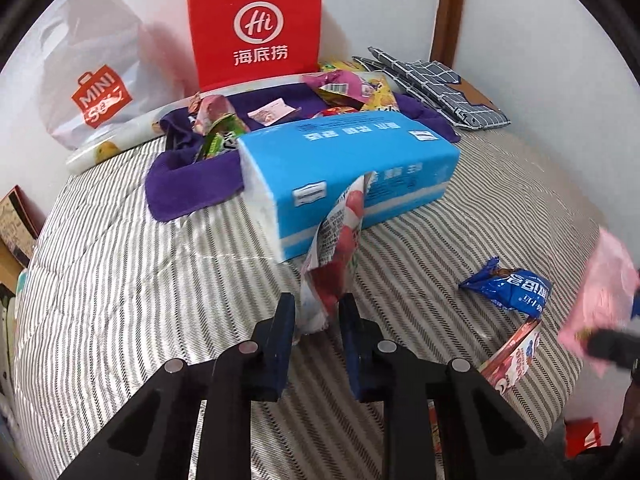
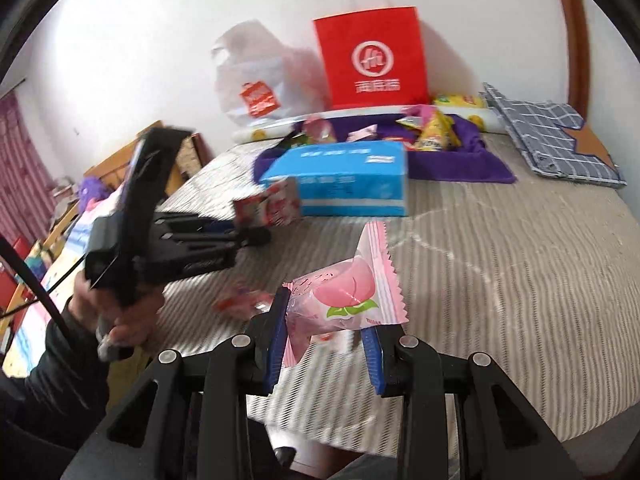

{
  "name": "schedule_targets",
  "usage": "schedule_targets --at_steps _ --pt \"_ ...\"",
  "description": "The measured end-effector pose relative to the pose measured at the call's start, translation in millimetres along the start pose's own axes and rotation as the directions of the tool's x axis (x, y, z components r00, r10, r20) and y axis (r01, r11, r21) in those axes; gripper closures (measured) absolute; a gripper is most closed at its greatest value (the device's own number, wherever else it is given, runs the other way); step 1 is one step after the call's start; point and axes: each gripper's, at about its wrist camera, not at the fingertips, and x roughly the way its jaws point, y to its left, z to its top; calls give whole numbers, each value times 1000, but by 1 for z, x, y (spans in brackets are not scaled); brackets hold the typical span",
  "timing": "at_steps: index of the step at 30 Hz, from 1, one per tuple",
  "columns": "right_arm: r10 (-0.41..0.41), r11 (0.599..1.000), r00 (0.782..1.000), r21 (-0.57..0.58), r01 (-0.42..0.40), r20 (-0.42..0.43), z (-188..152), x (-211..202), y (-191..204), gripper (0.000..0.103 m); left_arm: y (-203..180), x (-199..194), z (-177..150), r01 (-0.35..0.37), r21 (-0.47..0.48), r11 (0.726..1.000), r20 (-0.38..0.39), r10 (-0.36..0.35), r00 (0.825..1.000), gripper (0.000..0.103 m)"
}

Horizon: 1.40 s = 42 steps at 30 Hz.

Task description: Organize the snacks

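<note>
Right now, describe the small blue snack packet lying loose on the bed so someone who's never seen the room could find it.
Start at the big light-blue tissue pack in the middle of the striped bedspread. From its near end, look out across the open bedspread to the small dark-blue packet with white lettering. It lies alone and crumpled, while the other snacks are red, pink, or piled on the purple cloth.

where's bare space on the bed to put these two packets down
Free: the striped cover left of the blue tissue pack, and the wide stretch right of it, below the checked cloth. Crowded: the purple towel heaped with snacks, and the near edge by the blue wrapper.
</note>
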Motion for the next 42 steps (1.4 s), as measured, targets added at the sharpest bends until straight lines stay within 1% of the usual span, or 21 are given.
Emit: schedule_targets --at_steps 3,6,9,10,11,12,15,18,20,24,25,27,28,29,33,36,42 --pt "16 999 999 -36 -17 -29 -6 10 12 69 4 1 1 4 -14 1000 -2 -4 1000 81" --pt "8 998 999 -56 -11 -53 -10 21 18 69 7 2 5 13 -20 1000 4 -13 1000 80" --pt "-1 999 997 -52 -3 -73 -12 32 16 69 8 6 11 21 -33 999 -1 -21 1000 71" --pt "-1 999 997 -46 -3 -77 -12 35 14 69 9 9 13 26 -40 999 -2 -26 1000 65" --pt "-6 999 997 -40 3 -78 -11 37 12 69 9 10 14 30 -44 999 2 -30 1000 61" --pt "-10 999 997 -32 8 -79 -11 39 8 69 9 12 15 33 -47 998 4 -33 999 59" --pt "-11 1000 997 -13 10 -79 -8 43 -1 69 7 16 20 48 -53 997 5 -48 999 59" --pt "-17 1000 996 2 18 -86 -3 49 -11 69 1 18 25 69 -37 997 15 -68 998 59" --pt "-20 1000 996 8 21 -87 1 53 -16 69 -2 19 28 66 -35 997 15 -66 998 58" --pt "-35 999 996 3 35 -87 9 60 -24 69 2 20 31 113 -74 991 10 -113 994 58" --pt "-36 999 995 4 36 -88 11 62 -26 69 4 19 31 120 -85 989 13 -120 993 61" --pt "-44 999 995 8 45 -88 15 64 -31 69 6 18 30 133 -96 986 19 -132 991 71" --pt "-48 999 995 8 49 -88 17 65 -33 69 8 18 29 163 -97 982 19 -162 987 77" --pt "-50 999 995 8 51 -85 19 65 -35 69 8 18 30 172 -99 980 16 -171 985 78" --pt "-58 998 996 7 59 -73 25 64 -39 69 9 16 27 165 -90 982 40 -162 986 82" --pt "-57 998 996 11 58 -65 28 61 -40 69 10 12 25 172 -90 981 58 -168 984 85" --pt "-53 998 997 20 55 -51 32 55 -39 69 18 0 19 202 -117 972 91 -192 977 86"
